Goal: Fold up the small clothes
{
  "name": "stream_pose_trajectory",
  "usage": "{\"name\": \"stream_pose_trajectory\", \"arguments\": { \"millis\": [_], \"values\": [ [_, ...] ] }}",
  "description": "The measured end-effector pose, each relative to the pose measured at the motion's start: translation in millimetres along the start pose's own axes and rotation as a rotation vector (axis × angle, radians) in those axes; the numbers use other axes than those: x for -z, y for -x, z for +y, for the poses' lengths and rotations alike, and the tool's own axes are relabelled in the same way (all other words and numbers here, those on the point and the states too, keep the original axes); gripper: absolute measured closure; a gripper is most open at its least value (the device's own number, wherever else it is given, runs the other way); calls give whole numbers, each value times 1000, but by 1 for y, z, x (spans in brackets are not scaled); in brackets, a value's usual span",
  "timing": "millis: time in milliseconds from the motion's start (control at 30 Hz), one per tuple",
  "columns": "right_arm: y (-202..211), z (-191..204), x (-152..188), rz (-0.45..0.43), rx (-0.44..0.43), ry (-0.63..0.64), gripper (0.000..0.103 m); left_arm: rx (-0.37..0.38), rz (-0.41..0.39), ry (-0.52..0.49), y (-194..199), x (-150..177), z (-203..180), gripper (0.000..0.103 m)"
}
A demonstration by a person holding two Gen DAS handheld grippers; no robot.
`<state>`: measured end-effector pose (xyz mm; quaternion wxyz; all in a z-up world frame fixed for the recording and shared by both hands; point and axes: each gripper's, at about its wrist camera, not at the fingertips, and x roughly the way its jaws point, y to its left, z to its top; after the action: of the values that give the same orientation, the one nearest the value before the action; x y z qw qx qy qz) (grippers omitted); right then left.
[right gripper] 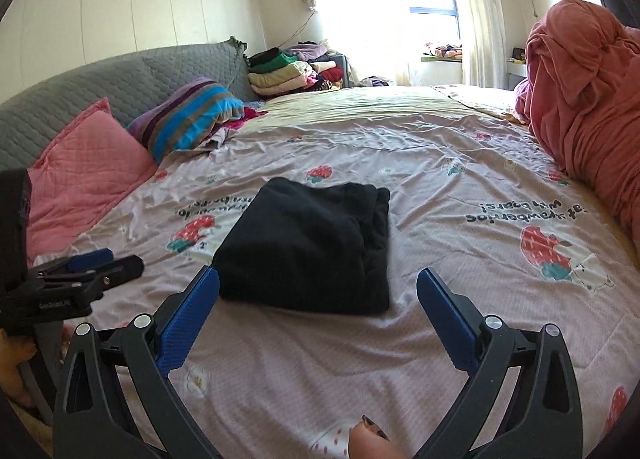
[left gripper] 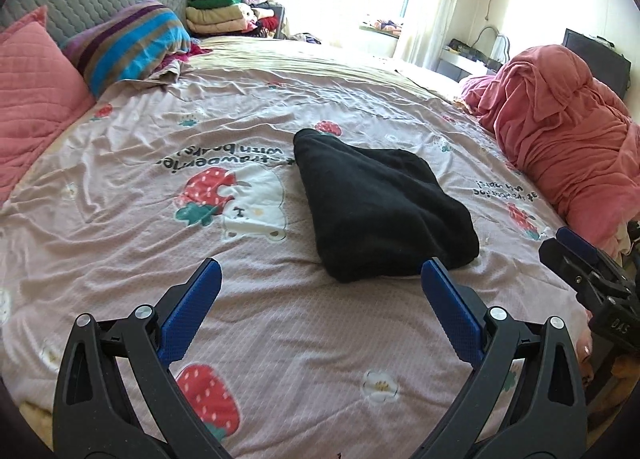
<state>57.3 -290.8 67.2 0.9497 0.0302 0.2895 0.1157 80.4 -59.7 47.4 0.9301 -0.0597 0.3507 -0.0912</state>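
Observation:
A black fleece garment (left gripper: pixel 380 207) lies folded into a compact bundle on the pink strawberry-print bed sheet (left gripper: pixel 280 339). It also shows in the right wrist view (right gripper: pixel 312 251). My left gripper (left gripper: pixel 320 271) is open and empty, just short of the bundle's near edge. My right gripper (right gripper: pixel 318 279) is open and empty, its fingertips level with the bundle's near edge. The right gripper shows at the right edge of the left wrist view (left gripper: pixel 588 267); the left gripper shows at the left of the right wrist view (right gripper: pixel 92 267).
A pink quilted pillow (right gripper: pixel 84 171) and a striped pillow (right gripper: pixel 188 119) lie at the grey headboard. A pile of folded clothes (right gripper: pixel 288 75) stands at the far corner. A heaped salmon-red blanket (right gripper: pixel 592 99) fills the bed's right side.

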Motion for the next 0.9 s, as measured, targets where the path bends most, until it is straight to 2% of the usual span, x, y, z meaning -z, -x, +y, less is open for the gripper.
{"name": "stream_pose_trajectory", "arguments": {
  "millis": [200, 367, 500, 733, 900],
  "values": [
    [4, 21, 23, -4, 35, 50, 4, -5, 0, -8, 9, 22, 9, 9],
    [9, 25, 37, -24, 31, -4, 4, -3, -5, 6, 11, 36, 16, 9],
    [11, 29, 50, -36, 75, 6, 4, -4, -19, 24, 13, 44, 21, 9],
    [-4, 18, 67, 57, 123, -66, 4, 1, -2, 31, 10, 53, 24, 9],
    [-10, 20, 74, 68, 157, -39, 4, 4, 8, 41, 6, 56, 26, 9]
  ]
}}
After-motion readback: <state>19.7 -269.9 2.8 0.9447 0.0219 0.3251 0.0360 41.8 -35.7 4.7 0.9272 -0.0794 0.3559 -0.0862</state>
